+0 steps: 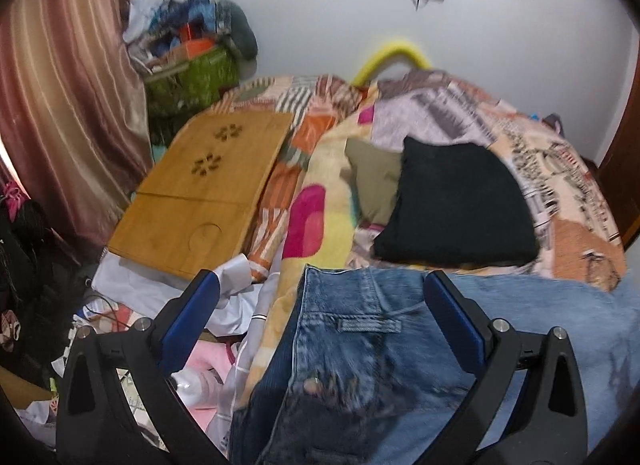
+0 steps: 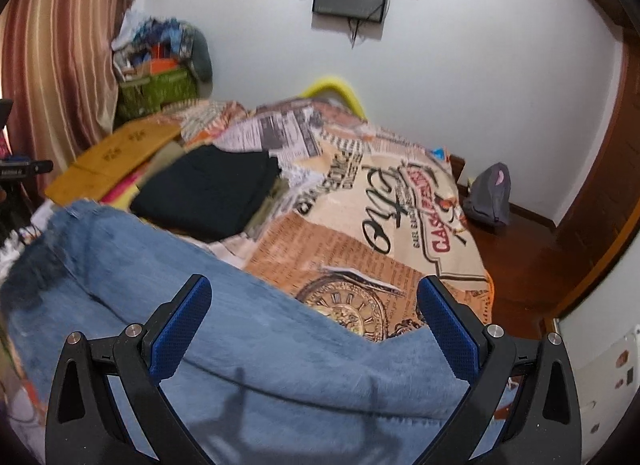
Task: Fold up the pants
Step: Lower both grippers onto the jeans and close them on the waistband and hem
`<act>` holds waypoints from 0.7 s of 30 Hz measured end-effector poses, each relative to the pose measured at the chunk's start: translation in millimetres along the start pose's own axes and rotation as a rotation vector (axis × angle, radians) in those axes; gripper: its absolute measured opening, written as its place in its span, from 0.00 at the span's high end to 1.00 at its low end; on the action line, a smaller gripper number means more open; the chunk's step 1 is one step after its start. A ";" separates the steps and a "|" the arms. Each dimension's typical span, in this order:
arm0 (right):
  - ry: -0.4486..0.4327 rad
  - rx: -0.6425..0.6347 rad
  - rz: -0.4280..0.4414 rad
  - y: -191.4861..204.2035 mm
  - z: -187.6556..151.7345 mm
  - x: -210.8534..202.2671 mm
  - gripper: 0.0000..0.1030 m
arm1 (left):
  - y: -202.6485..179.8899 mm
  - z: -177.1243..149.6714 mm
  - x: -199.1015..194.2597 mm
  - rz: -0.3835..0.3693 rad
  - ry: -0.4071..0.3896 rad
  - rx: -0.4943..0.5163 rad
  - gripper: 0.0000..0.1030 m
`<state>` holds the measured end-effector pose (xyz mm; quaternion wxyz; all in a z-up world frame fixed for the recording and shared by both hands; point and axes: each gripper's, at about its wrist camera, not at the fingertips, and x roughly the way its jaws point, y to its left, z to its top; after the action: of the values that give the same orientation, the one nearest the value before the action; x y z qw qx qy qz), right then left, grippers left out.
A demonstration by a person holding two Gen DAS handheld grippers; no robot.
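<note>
Nearest, the left gripper [image 1: 320, 305] hangs over the waistband end of the blue jeans [image 1: 360, 365] with its fingers spread wide, nothing held between them; the belt loop and button lie right beneath. The right gripper [image 2: 314, 313] is likewise spread apart and holds nothing, poised above the paler leg part of the jeans at the near edge of the bed [image 2: 460, 233]. The denim lies rumpled rather than flat, so in my judgement a pinch here may catch only one layer, and the fold would come out skewed or drag the printed bedspread [image 2: 360, 257] with it. The waistband sits close to the bed's left edge, above loose clutter, and a careless pull could slide it off. Farther back, a folded black garment [image 1: 456, 205] rests mid-bed beside a wooden lap tray [image 1: 200, 193]; sweeping the legs forward could knock into it.
</note>
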<state>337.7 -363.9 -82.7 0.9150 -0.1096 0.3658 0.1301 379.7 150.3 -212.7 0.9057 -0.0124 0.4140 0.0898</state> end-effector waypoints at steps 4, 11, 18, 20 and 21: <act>0.069 -0.014 0.018 -7.4 -1.2 40.9 0.01 | 3.8 0.6 50.4 -0.003 0.096 -0.004 0.11; 0.205 -0.044 0.101 -12.4 -6.7 119.1 0.04 | 7.8 -2.8 113.8 -0.029 0.237 -0.005 0.20; 0.365 -0.048 0.286 -6.9 -13.3 166.3 0.22 | 15.2 -7.5 144.3 -0.076 0.313 -0.044 0.26; 0.387 -0.058 0.330 -1.7 -12.7 170.3 0.22 | 17.6 -7.3 146.9 -0.098 0.322 -0.060 0.30; 0.395 -0.064 0.344 0.2 -12.3 171.8 0.22 | 17.9 -7.4 148.2 -0.113 0.330 -0.068 0.34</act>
<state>449.7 -340.1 -211.4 0.7863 -0.0977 0.5463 0.2715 466.1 189.8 -328.1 0.8282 -0.0809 0.5523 0.0497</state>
